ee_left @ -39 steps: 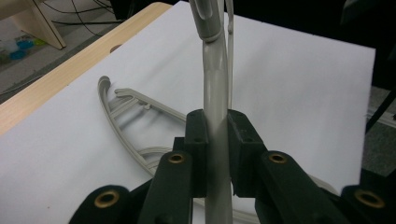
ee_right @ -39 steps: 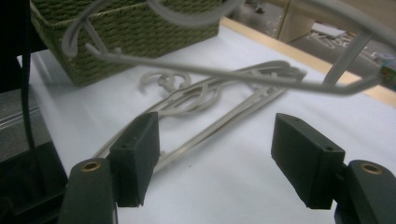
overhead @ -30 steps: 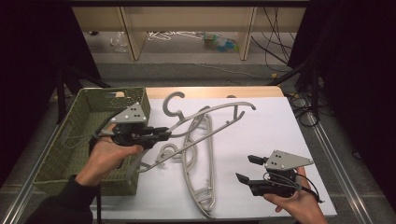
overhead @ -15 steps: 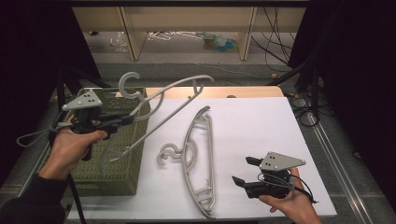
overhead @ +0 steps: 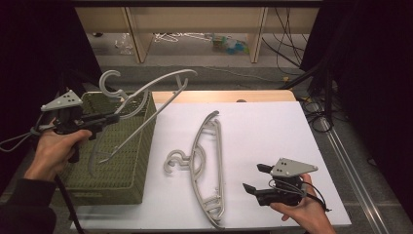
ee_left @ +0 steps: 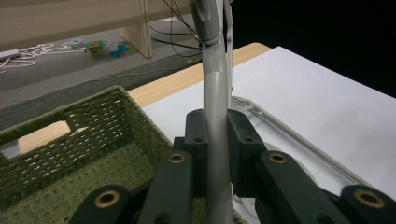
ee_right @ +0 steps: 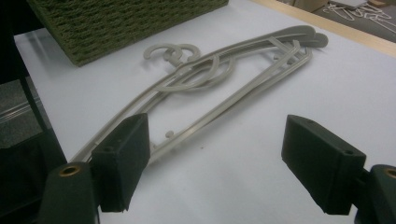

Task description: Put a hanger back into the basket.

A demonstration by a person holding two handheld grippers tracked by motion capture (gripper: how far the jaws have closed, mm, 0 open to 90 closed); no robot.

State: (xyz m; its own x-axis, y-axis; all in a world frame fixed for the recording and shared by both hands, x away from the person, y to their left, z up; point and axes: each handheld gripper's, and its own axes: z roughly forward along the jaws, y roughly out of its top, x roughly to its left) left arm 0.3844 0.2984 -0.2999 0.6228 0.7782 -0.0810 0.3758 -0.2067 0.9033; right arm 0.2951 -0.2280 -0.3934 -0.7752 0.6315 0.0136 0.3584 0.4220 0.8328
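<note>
My left gripper (overhead: 114,117) is shut on a grey plastic hanger (overhead: 146,90) and holds it tilted in the air over the green woven basket (overhead: 122,170). In the left gripper view the pads (ee_left: 198,135) clamp the hanger's bar (ee_left: 215,93) above the basket (ee_left: 70,135). Another grey hanger (overhead: 207,161) lies flat on the white table, hook toward the basket; in the right gripper view it (ee_right: 224,84) shows two hooks, perhaps a stacked pair. My right gripper (overhead: 254,178) rests low at the front right. Its jaws have just been opening, and my right gripper (ee_right: 233,158) has nothing between them.
The white table top (overhead: 263,131) has a wooden strip along its far edge. Behind it stand low shelves (overhead: 195,29) with clutter on the floor. Cables (overhead: 316,112) trail down the right side. Dark space lies past the basket on the left.
My left hand has carried the hanger leftward, from above the table to above the basket. The right hand has stayed in place with its jaws a little wider.
</note>
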